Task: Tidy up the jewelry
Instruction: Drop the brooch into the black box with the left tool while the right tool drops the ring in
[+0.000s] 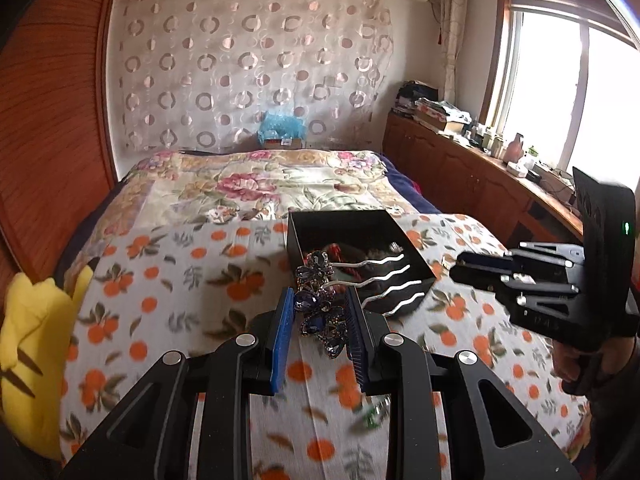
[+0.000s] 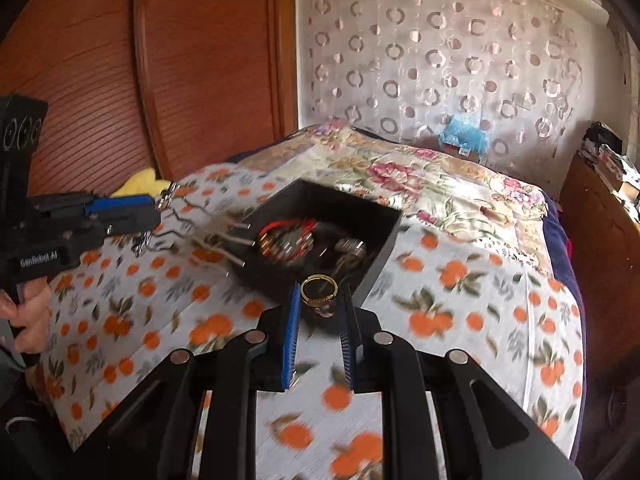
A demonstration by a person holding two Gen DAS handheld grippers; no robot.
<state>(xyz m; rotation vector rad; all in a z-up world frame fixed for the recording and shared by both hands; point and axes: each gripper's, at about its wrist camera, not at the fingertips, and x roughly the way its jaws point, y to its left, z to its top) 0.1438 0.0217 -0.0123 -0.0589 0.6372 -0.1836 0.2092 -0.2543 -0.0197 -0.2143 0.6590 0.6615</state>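
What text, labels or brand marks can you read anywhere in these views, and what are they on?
"GenRobot.AI": white lettering on the side of the left gripper body, seen in the right wrist view; slightly blurred, so the spelling is my best reading.
Label on the cardboard box by the curtain: too small to read.
Faint marking on the right gripper body: too blurred to read.

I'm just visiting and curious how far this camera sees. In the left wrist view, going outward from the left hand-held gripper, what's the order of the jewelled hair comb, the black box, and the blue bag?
1. Jewelled hair comb: clamped in the left hand-held gripper.
2. Black box: just beyond, on the orange-print cloth.
3. Blue bag: far end of the bed, by the curtain.
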